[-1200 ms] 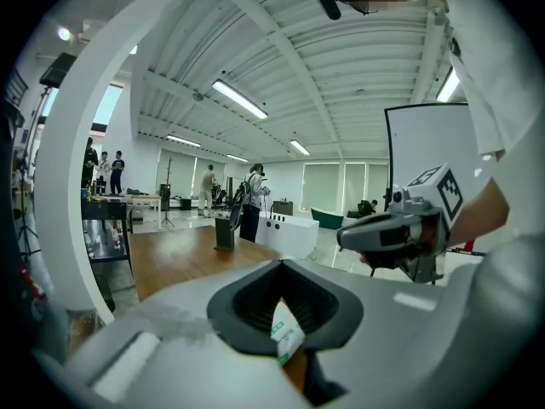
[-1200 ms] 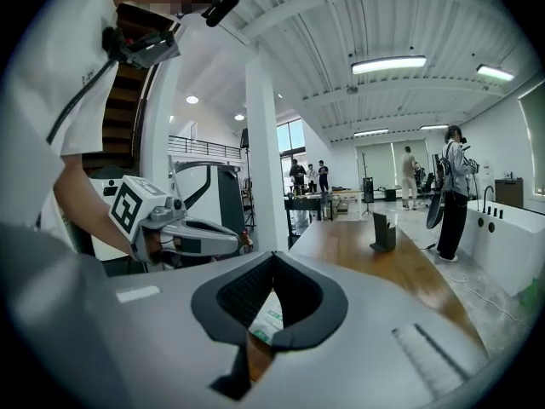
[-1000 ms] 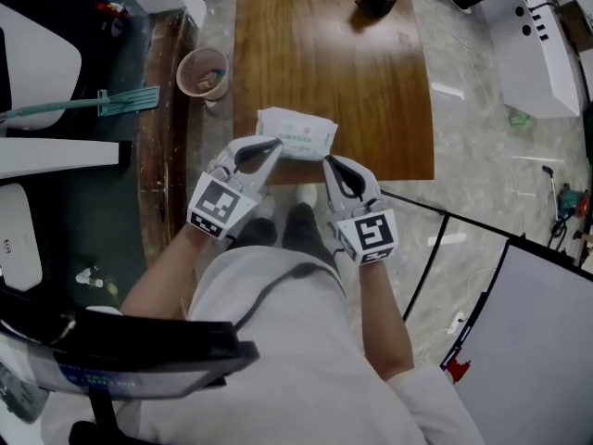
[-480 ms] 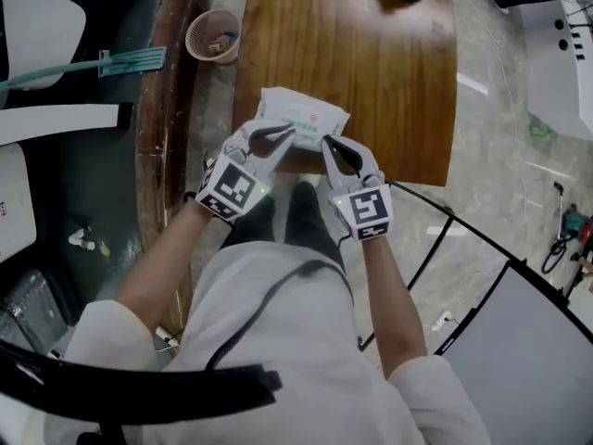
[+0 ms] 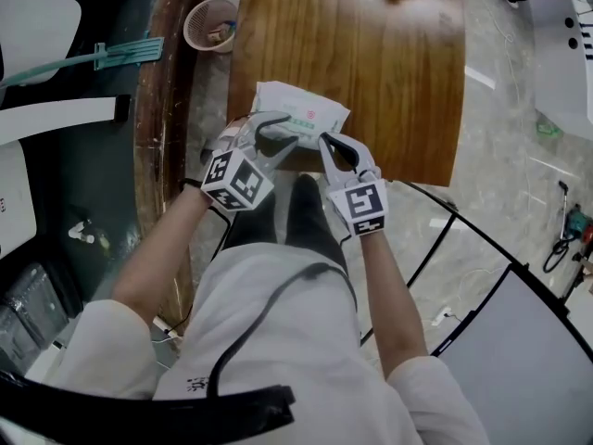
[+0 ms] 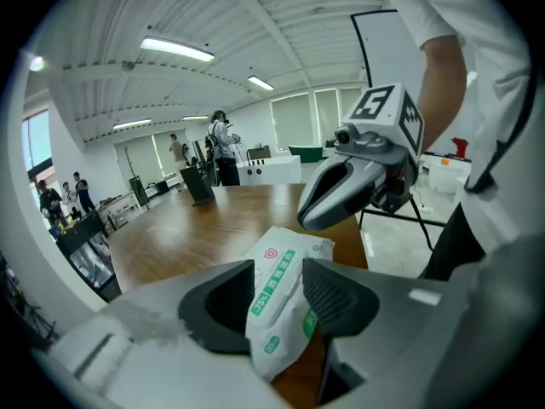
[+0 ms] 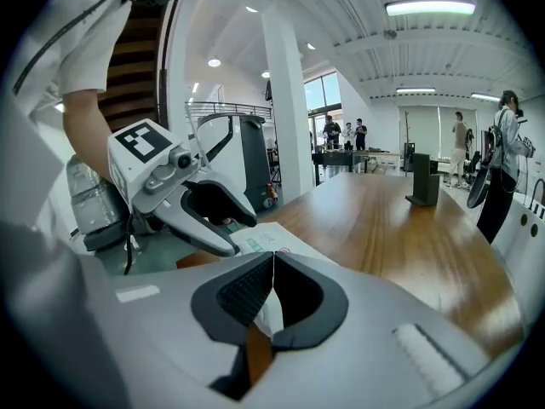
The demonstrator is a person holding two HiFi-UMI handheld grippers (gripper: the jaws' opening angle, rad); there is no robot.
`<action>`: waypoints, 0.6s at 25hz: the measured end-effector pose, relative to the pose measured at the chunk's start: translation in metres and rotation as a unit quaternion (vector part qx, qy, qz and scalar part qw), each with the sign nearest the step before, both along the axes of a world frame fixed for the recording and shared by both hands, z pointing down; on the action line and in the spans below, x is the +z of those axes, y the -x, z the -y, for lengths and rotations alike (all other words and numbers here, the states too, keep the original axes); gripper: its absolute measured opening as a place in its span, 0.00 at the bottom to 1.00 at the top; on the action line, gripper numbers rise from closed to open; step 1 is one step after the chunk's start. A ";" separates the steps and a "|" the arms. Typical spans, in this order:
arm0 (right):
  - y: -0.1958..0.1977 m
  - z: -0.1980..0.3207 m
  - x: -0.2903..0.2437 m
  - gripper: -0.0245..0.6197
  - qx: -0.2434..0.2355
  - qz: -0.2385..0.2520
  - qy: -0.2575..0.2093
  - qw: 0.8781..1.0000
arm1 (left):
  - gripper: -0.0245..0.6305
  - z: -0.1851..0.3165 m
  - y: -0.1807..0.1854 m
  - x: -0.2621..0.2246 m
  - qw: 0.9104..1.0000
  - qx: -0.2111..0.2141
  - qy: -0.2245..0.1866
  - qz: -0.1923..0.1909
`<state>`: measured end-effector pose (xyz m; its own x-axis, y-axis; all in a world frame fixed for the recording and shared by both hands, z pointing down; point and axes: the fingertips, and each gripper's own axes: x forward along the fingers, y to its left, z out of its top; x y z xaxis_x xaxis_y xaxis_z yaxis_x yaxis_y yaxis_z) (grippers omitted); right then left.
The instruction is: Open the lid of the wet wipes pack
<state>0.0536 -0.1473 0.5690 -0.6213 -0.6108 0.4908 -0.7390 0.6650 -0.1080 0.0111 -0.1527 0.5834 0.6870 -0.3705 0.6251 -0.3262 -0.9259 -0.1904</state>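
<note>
head view: from above, steeply down on brown wooden tabletop (image 5: 371, 63) | gripper views: low, close, along own jaws, across tabletop | shared: white, green-labelled wet wipes pack (image 5: 301, 117)

"75%" on wet wipes pack (image 6: 278, 298)

wet wipes pack (image 5: 301, 116) sits on table (image 5: 371, 54), near-left corner. left gripper (image 5: 283, 130) at pack's left end, jaws just opening, pack loose between them. right gripper (image 5: 324, 141) clamped on pack's near-right edge. basket (image 5: 210, 24) on floor, far-left of pack
</note>
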 end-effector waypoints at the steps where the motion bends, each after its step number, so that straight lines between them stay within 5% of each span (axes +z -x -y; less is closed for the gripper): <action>1: 0.000 0.000 0.002 0.05 0.000 0.000 0.002 1.000 | 0.33 0.001 0.000 0.003 1.000 0.009 -0.008 0.012; 4: -0.001 0.001 0.007 0.05 0.002 0.002 0.006 1.000 | 0.41 0.005 -0.001 0.008 0.999 0.025 -0.027 0.037; 15: -0.001 0.004 0.014 0.05 0.008 0.007 0.014 1.000 | 0.46 0.018 -0.005 0.020 0.993 0.072 -0.026 0.085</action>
<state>0.0547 -0.1509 0.5830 -0.6187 -0.6067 0.4992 -0.7473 0.6505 -0.1356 0.0157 -0.1702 0.6033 0.6214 -0.3114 0.7190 -0.1501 -0.9480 -0.2808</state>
